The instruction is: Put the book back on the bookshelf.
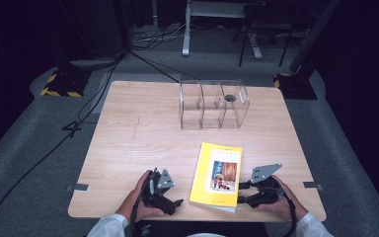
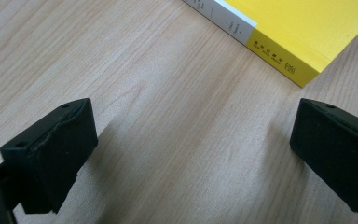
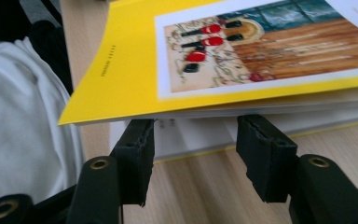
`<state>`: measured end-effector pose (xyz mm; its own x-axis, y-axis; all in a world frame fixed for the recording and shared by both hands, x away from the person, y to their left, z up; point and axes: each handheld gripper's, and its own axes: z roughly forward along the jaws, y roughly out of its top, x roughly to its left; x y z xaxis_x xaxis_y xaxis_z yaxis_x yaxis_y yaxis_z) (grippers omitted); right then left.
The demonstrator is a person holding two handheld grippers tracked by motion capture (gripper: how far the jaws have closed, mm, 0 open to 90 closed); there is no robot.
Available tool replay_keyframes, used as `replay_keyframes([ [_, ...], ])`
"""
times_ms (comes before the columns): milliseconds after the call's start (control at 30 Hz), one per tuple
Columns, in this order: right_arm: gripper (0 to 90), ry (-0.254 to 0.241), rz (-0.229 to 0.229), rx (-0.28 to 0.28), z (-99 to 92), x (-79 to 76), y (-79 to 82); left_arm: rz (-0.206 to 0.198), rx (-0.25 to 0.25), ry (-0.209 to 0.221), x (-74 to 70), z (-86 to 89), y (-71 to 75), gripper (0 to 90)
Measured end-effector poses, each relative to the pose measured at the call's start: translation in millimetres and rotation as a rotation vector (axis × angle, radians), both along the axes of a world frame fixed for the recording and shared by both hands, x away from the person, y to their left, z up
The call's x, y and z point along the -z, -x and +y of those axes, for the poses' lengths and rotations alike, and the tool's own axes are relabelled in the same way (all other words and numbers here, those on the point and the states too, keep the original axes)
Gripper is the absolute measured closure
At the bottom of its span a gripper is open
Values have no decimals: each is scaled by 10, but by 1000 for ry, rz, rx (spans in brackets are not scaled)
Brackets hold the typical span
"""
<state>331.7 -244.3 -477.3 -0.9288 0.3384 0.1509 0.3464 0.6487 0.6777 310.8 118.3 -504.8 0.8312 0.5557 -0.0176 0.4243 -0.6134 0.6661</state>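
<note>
- The yellow book (image 1: 218, 175), a glossy softcover with a white-bordered picture on its front, lies flat on the pale wood-grain worktop (image 1: 138, 133), at the edge nearest you.
- Your right gripper (image 1: 243, 192) sits at the book's right near corner; in the right gripper view its ridged black jaws stand apart, their tips under the lifted front cover, against the white page block; no pad presses on the book.
- Your left gripper (image 1: 176, 205) rests just left of the book, jaws wide apart over bare wood; in the left gripper view the book's yellow-and-white spine (image 2: 256, 42) lies ahead of them, untouched.
- Beyond the book, toward the worktop's far edge, stands a clear plastic rack (image 1: 212, 103) of three upright compartments.
</note>
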Motion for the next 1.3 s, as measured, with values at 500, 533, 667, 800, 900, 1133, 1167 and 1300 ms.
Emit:
replay_keyframes([
  [500,463,-128,-50,51,98,-155,53,-70,151,81,-259,-587,280,163],
  [533,463,-137,-54,54,107,-170,57,-78,160,85,-271,-645,300,161],
  [667,459,-158,-72,62,158,-222,60,-110,188,101,-298,-838,366,163],
  [800,458,-175,-82,68,208,-267,52,-129,172,99,-250,-968,373,175],
  [900,458,-179,-93,71,242,-286,48,-158,122,92,-216,-1012,362,210],
  [1133,459,-188,-92,72,254,-288,34,-196,75,92,-208,-932,298,506],
  [1167,459,-187,-98,79,254,-289,33,-209,85,99,-216,-913,303,506],
  [1300,457,-196,-100,92,237,-282,10,-239,112,95,-268,-853,314,664],
])
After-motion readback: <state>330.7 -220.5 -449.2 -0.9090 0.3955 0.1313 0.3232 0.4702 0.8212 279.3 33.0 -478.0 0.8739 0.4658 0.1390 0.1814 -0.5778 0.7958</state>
